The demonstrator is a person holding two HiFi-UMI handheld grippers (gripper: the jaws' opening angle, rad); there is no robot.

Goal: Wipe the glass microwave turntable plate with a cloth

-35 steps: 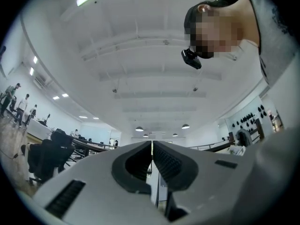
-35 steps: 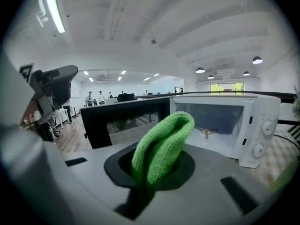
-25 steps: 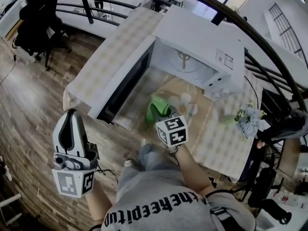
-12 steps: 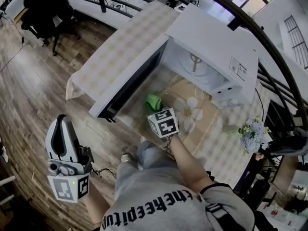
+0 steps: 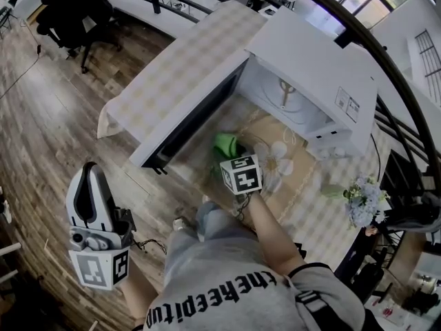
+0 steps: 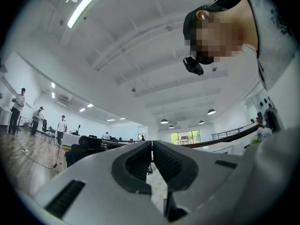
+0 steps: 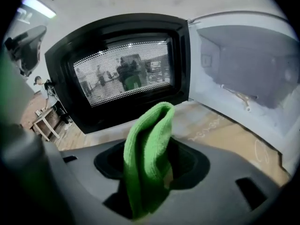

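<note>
Looking down in head view: white microwave (image 5: 313, 61) sits on a checked table (image 5: 179, 67), its door (image 5: 186, 126) swung open toward the view's left. A tan mat (image 5: 293, 188) w/ white flower print lies in front of the cavity. Right gripper (image 5: 231, 156) is over the mat's near-left part, just beside the open door, marker cube on top. A green cloth (image 5: 224, 143) sticks out past it toward the microwave. Left gripper (image 5: 90, 174) hangs low at the person's left side, well apart from the table, over wood floor (image 5: 48, 129). Flowers (image 5: 362, 202) stand at the table's right end.

Left gripper view: left gripper (image 6: 152, 149) has its jaws pressed together at the tips, nothing btwn them. It points up at a white ceiling w/ a strip light (image 6: 86, 3). A few people (image 6: 18, 109) stand far off at left.

Right gripper view: right gripper (image 7: 152, 168) is pinching the cloth (image 7: 147, 135), which is folded, w/ the fold poking up past the tips. Door w/ dotted mesh window is straight ahead, cavity at right, mat below. Glass plate: can't pick it out for certain in any view. Faint curved lines on the mat near the cloth may be rim or print.
</note>
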